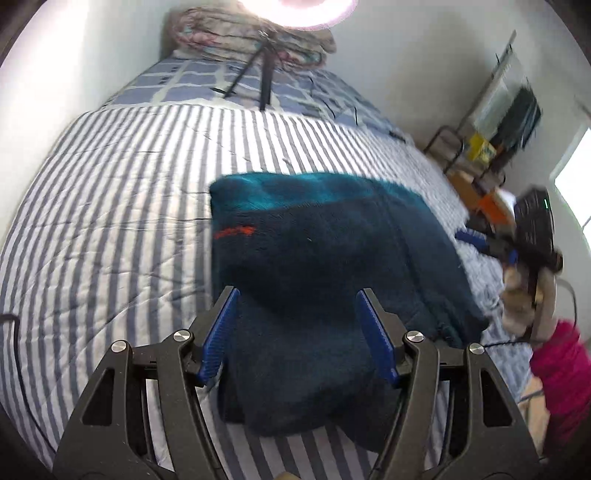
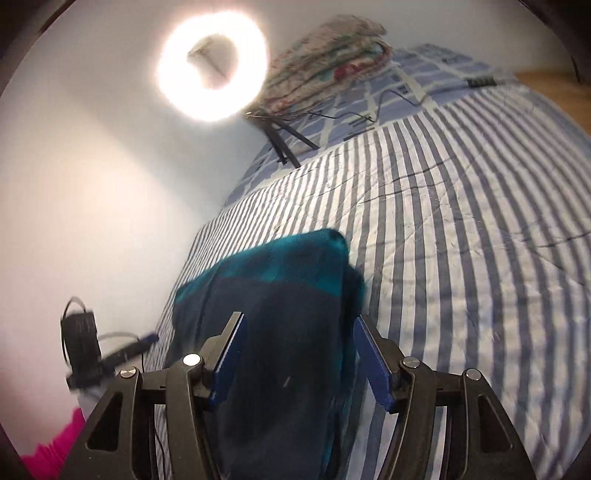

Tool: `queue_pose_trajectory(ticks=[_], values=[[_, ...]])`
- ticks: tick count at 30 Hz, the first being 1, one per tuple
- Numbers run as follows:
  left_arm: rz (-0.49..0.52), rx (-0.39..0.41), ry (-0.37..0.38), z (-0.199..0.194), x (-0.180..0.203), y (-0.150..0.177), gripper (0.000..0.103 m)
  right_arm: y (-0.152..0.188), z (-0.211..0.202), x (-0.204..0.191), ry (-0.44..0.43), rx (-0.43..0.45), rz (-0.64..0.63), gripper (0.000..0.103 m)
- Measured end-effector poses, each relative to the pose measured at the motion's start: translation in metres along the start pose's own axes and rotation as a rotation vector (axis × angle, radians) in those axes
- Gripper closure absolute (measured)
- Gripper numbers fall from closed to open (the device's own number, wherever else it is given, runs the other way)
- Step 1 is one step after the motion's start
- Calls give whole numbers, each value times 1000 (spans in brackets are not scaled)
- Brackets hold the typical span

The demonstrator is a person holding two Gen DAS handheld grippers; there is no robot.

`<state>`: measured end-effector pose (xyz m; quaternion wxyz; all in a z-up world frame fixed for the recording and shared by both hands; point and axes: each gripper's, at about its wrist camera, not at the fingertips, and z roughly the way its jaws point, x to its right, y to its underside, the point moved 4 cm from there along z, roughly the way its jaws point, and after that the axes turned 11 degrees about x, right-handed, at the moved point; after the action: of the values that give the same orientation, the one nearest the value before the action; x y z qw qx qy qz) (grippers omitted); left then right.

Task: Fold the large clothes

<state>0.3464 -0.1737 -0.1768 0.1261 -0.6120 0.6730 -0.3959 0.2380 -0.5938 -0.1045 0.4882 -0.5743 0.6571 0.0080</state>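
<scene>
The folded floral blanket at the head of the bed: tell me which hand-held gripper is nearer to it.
Cannot tell. Both the left hand-held gripper and the right hand-held gripper hover open over the teal garment, with the floral blanket far beyond each, past the tripod.

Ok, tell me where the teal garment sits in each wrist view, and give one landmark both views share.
Left wrist: the teal garment fills the centre and lower middle, running down between the open left gripper fingers.
Right wrist: the garment lies lower centre, left of the stripes, between the open right gripper fingers.
Shared landmark: the ring light at the bed's far end.
</scene>
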Motion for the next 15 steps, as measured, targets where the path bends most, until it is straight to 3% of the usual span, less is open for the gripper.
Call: queue_pose_trajectory(ticks=[2,4,6,9,10,12,15], values=[[34,-34,-33,18,3,7,36,-1,17,8,-14,-17,19,42],[102,-57,-76,32,3,17,36,0,38,14,-30,-63,31,58],[135,-58,-81,37,3,23,36,4,44,9,-124,-88,61,66],[134,-59,-74,37,0,23,36,3,33,-7,-282,-64,35,66],[134,-59,-75,38,0,24,36,2,33,-8,-311,-63,45,61],[139,-57,-80,40,1,23,36,3,44,-4,-287,-77,55,49],[145,-57,-86,43,3,23,36,6,66,14,-246,-105,103,45]])
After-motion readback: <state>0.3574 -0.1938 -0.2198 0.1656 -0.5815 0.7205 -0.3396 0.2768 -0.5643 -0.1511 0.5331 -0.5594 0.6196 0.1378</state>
